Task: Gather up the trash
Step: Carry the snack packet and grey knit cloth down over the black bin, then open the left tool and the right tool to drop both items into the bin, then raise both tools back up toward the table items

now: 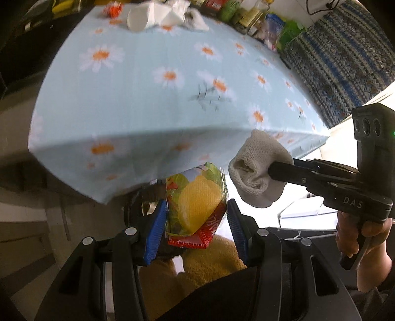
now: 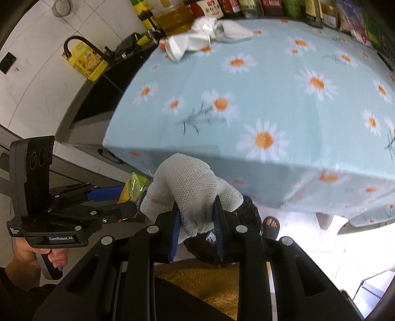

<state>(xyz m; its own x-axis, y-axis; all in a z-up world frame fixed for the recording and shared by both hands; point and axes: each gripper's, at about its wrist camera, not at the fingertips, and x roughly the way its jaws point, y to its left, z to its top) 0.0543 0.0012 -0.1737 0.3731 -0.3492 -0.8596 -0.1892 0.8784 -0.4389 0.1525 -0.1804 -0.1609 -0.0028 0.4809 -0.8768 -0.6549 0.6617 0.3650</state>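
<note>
Left gripper (image 1: 196, 219) is clamped on a crinkled yellow-green plastic wrapper (image 1: 195, 205); right gripper (image 2: 197, 226) pinches a white knitted rag (image 2: 190, 192), directly above the black mesh bin (image 2: 249, 217).

The bin (image 2: 246, 229) sat mostly hidden behind the cloth (image 2: 190, 190) and the right gripper (image 2: 196, 229); its rim could not be made out. The wrapper (image 1: 195, 207) covered whatever lay below the left gripper (image 1: 196, 222). The tablecloth (image 1: 148, 98) was smeared with blur in both views. Labels on the bottles (image 2: 246, 6) at the table's far edge were cut off by the frame and unreadable. The white heap (image 1: 167, 12) there was too blurred to identify.
</note>
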